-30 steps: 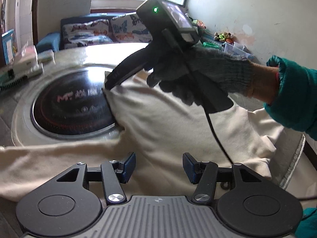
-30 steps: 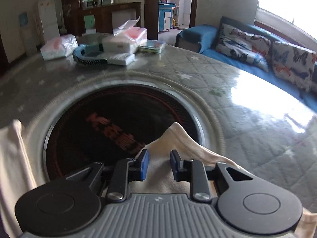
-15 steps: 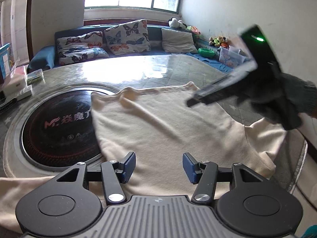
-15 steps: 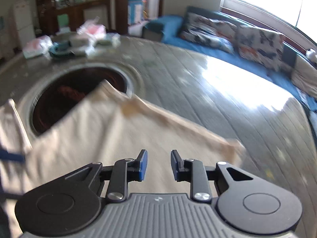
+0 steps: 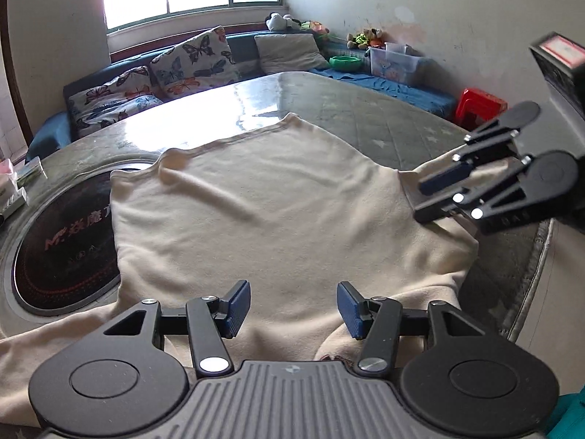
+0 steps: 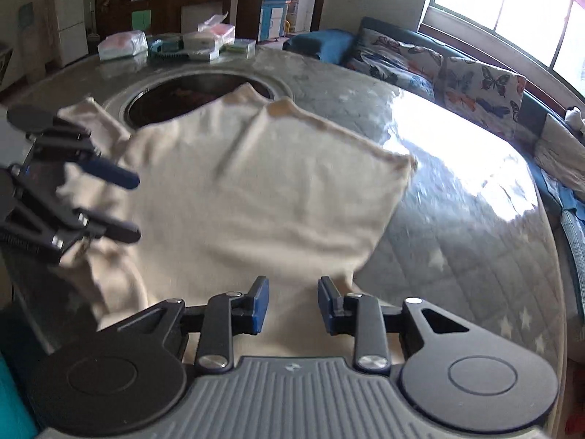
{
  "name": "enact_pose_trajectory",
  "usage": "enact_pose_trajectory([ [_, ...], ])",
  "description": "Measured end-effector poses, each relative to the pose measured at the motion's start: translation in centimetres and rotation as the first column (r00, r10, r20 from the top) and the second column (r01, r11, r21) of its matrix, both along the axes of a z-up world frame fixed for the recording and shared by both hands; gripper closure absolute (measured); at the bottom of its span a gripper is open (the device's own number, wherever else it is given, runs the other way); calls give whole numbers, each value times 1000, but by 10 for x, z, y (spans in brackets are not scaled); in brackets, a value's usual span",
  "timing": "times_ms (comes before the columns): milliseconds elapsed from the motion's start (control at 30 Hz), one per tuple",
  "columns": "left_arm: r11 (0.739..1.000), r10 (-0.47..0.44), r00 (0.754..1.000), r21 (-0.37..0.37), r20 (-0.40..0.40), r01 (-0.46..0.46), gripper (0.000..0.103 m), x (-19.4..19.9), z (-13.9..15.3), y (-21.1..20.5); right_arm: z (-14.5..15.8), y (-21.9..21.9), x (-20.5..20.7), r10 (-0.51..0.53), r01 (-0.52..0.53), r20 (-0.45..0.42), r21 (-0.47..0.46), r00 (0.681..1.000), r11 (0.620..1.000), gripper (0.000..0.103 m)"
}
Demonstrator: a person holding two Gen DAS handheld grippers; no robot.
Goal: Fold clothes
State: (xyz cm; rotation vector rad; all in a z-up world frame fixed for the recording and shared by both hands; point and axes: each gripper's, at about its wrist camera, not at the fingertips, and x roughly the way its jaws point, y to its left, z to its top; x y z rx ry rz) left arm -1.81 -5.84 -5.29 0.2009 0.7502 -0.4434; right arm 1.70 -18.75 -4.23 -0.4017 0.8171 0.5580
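A cream garment (image 5: 278, 212) lies spread on the round table, its far part folded over toward the middle; it also shows in the right wrist view (image 6: 256, 197). My left gripper (image 5: 294, 309) is open and empty just above the garment's near edge. My right gripper (image 6: 292, 305) is open and empty over the garment's right side. It shows in the left wrist view (image 5: 431, 197) at the right, hovering above the cloth. The left gripper shows in the right wrist view (image 6: 128, 206) at the left.
A dark round cooktop inset (image 5: 55, 241) lies under the garment's left part. Packets and boxes (image 6: 172, 44) sit at the table's far side. A sofa with butterfly cushions (image 5: 182, 62) stands beyond the table. A red stool (image 5: 479, 104) is at the right.
My right gripper let go of the garment's corner after carrying it over the cooktop, then drew back to the right side and opened wider. The left gripper stayed open in place.
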Motion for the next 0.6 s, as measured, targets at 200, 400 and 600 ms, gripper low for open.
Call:
enact_pose_trajectory([
  [200, 999, -39, 999, -5, 37, 39, 47, 2, 15, -22, -1, -48, -24, -128, 128, -5, 69, 992, 989, 73],
  [400, 991, -134, 989, 24, 67, 133, 47, -1, 15, -64, -8, -99, -39, -270, 269, 10, 63, 963, 961, 70],
  [600, 978, -205, 977, 56, 57, 202, 47, -3, 2, -92, -5, -150, -46, -424, 420, 38, 78, 905, 904, 69],
])
